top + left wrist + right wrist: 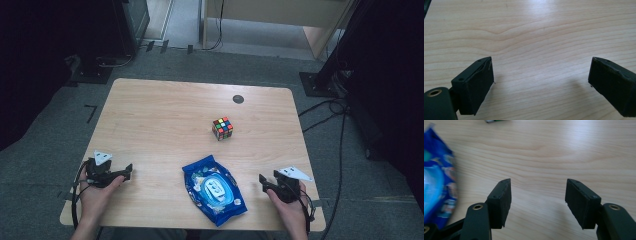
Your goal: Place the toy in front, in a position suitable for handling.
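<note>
A blue pack of wet wipes (214,189) with a white lid lies near the table's front edge, between the two hands. Its blue edge (436,182) runs down the left side of the right gripper view. A scrambled puzzle cube (222,128) stands farther back, right of centre. My left gripper (126,172) rests low at the front left, open, with bare wood between its jaws (541,72). My right gripper (263,181) sits at the front right, just right of the wipes, open and holding nothing (538,195).
The light wooden table (165,115) has a dark round cable hole (238,99) near its far edge. Black stands and cables crowd the grey floor around it. A small green and white object (494,121) peeks in at the top of the right gripper view.
</note>
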### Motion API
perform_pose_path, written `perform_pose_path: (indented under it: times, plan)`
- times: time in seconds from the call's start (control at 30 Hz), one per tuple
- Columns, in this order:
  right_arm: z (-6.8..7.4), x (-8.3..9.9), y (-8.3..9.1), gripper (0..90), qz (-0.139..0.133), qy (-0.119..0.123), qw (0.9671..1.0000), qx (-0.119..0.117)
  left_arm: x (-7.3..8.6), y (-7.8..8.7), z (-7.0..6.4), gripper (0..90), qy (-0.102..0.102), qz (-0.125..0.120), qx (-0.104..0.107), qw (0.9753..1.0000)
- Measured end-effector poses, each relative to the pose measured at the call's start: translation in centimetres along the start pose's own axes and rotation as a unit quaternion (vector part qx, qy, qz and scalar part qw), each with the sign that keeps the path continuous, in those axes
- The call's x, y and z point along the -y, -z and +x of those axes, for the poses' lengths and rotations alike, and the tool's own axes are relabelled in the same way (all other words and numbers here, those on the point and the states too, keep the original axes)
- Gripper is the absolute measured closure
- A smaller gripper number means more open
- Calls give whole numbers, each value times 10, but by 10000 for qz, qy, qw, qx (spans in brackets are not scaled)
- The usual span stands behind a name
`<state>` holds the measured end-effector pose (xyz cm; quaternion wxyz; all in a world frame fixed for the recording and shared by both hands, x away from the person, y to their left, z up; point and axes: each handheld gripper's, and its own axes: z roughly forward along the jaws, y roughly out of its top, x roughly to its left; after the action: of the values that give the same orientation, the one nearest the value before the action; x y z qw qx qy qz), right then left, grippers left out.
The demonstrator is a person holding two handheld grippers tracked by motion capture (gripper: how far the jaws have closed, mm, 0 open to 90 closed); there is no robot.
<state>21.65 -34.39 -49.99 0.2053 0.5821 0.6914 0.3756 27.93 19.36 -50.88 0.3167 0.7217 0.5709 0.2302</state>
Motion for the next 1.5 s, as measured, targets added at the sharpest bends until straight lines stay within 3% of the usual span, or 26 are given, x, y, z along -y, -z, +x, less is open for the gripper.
perform_pose_path:
  times: [0.1, 0.23, 0.3, 0.47, 0.57, 0.63, 0.7, 0.77, 0.83, 0.9, 0.97, 1.07, 1.13, 1.23, 1.3, 1.4, 1.5]
  plan:
    - [14, 0, -1, 440, 38, 44, 9991, -429, -2, 4, -10, 63, -15, -91, 231, 9997]
    - [33, 3, -7, 466, 215, 197, 9961, -828, -2, 3, -30, 76, -344, -143, 471, 9982]
    - [41, 4, -12, 476, 315, 211, 9948, -947, -1, 0, -38, 126, -444, -131, 480, 9978]
    - [59, 8, -24, 571, 562, 219, 9930, -1017, 2, -4, -50, 128, -611, -42, 674, 9958]
    - [67, 9, -26, 530, 586, 209, 9922, -1080, 1, -1, -51, 135, -509, -117, 904, 9945]
    - [71, 8, -22, 534, 469, 154, 9934, -1039, 2, 2, -53, 148, -535, -148, 1062, 9928]
    - [74, 7, -20, 560, 408, 157, 9925, -1145, 3, 5, -56, 162, -563, -160, 1254, 9904]
    - [79, 7, -20, 560, 421, 229, 9912, -1236, 4, 7, -64, 209, -620, -173, 1492, 9867]
    - [86, 7, -22, 560, 398, 235, 9898, -1348, 5, 9, -73, 237, -795, -190, 1737, 9814]
    - [91, 5, -18, 576, 137, 237, 9925, -1193, 5, 10, -81, 251, -842, -187, 1899, 9780]
    - [93, 1, -14, 594, -22, 106, 9914, -1303, 7, 10, -89, 253, -919, -146, 2044, 9745]
    - [99, 4, -22, 597, 271, 130, 9893, -1426, 9, 7, -99, 255, -1091, -63, 2116, 9712]
    - [104, 8, -29, 634, 413, 124, 9899, -1347, 10, 6, -103, 255, -1137, -44, 2142, 9701]
    - [113, 10, -38, 775, 421, -4, 9928, -1118, 10, 5, -105, 255, -1144, -41, 2130, 9703]
    - [116, 8, -43, 853, 376, -144, 9930, -1109, 11, 5, -104, 255, -1141, -59, 2119, 9706]
    - [124, 2, -50, 898, 228, -265, 9959, -832, 10, 5, -101, 255, -1106, -87, 2079, 9718]
    - [132, -9, -61, 900, 108, -492, 9965, -663, 9, 6, -96, 255, -1019, -146, 2052, 9733]
